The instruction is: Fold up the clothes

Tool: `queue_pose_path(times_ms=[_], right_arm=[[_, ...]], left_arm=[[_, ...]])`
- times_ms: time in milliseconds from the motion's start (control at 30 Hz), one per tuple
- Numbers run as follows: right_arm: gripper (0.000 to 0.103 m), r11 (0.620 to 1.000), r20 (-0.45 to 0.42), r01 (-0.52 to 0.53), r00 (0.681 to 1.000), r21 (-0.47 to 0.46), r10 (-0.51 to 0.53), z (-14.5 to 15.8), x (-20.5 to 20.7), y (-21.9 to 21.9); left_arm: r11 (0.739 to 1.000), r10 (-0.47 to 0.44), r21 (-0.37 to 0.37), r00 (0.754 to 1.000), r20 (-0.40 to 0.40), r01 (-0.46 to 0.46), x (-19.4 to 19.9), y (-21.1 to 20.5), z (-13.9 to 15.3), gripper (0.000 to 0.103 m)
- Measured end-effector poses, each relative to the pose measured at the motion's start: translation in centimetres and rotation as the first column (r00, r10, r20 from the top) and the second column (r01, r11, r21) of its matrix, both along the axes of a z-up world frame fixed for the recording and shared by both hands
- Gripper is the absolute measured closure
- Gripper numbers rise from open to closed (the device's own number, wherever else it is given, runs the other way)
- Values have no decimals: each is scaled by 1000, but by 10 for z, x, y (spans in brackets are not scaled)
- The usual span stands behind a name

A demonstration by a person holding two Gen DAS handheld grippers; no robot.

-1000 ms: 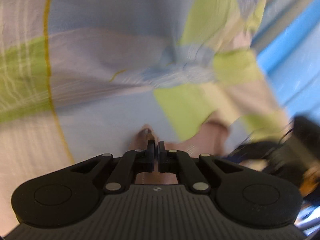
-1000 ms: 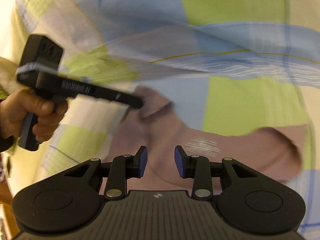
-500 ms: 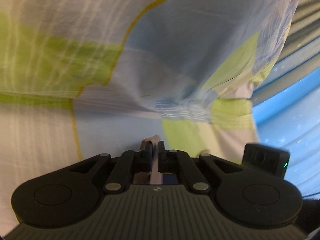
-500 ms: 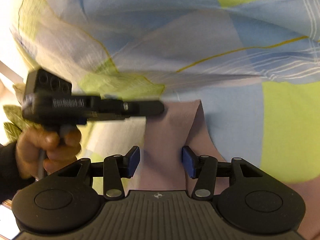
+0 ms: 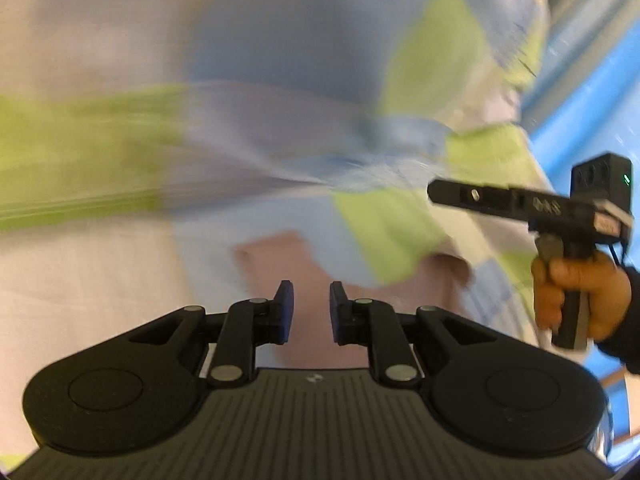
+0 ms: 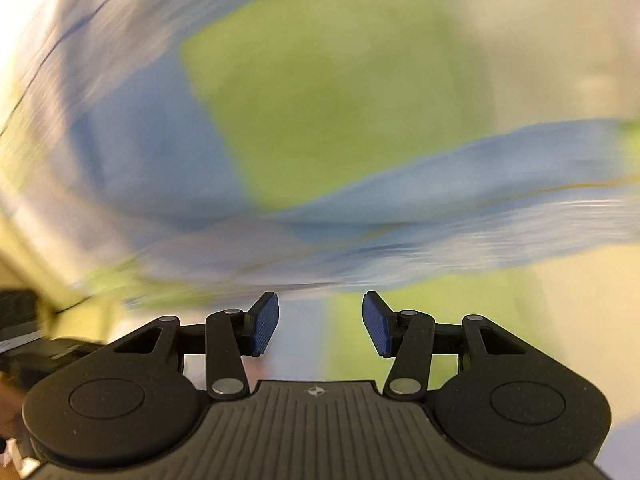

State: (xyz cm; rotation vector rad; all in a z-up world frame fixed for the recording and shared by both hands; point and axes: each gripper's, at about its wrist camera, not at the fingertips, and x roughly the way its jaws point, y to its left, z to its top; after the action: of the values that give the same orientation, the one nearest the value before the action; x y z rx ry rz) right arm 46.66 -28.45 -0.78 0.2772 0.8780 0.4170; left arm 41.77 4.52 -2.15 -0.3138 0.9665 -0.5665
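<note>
Mauve, thin and limp — the garment (image 5: 280, 256) lies just ahead of the left tool (image 5: 311, 312) on the checked sheet (image 5: 120, 152); it should weigh little, so pinch a corner or hem. Both tools gape empty — right tool (image 6: 320, 324) too.

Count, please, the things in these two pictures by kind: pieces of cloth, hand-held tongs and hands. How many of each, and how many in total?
Cloth: 2, a large checked sheet in blue, green and white and a plain mauve-pink garment lying on it.
Tongs: 2, the left tongs and the right tongs, both open and empty.
Hands: 1, a hand holding the right tongs.
Total: 5.
</note>
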Motion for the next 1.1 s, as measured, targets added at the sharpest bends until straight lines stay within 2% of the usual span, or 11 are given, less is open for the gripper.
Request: queue_pose_path(times_ms=[133, 267, 400, 500, 533, 600, 633, 700, 900, 1000, 1100], right_arm=[[49, 985, -76, 70, 994, -160, -83, -8, -14, -59], [49, 969, -116, 19, 992, -248, -49, -18, -23, -86], [49, 974, -146, -1, 989, -227, -33, -27, -28, -105], [49, 977, -161, 1, 986, -212, -36, -33, -32, -113], [49, 978, -164, 1, 986, -206, -35, -34, -34, -116], [49, 981, -169, 0, 985, -195, -34, -37, -37, -122], [49, 982, -171, 0, 985, -189, -33, -38, -39, -125], [48, 986, -180, -5, 983, -168, -26, -40, -40, -126], [49, 989, -160, -116, 982, -92, 100, -41, -37, -108], [49, 978, -129, -188, 976, -94, 175, -41, -30, -90], [50, 970, -102, -223, 972, -100, 213, -43, -19, -75]], left_arm=[[988, -144, -58, 989, 15, 145, -1, -73, -1, 73], [965, -250, -71, 968, 26, 251, 10, -149, -12, 70], [954, -298, -14, 954, 41, 298, 32, -202, -27, 65], [950, -308, -35, 951, 37, 309, 49, -217, -38, 64], [955, -293, -40, 954, 56, 295, 56, -218, -36, 64], [978, -193, -61, 974, 116, 201, 70, -208, -28, 64], [987, -135, -77, 984, 119, 144, 78, -199, -25, 64], [992, -81, -91, 995, 62, 86, 90, -182, -27, 64], [990, -141, -37, 988, -58, 139, 95, -153, -39, 60], [991, -131, -43, 990, -56, 129, 93, -138, -36, 59], [988, -107, -114, 994, -8, 105, 88, -123, -30, 59]])
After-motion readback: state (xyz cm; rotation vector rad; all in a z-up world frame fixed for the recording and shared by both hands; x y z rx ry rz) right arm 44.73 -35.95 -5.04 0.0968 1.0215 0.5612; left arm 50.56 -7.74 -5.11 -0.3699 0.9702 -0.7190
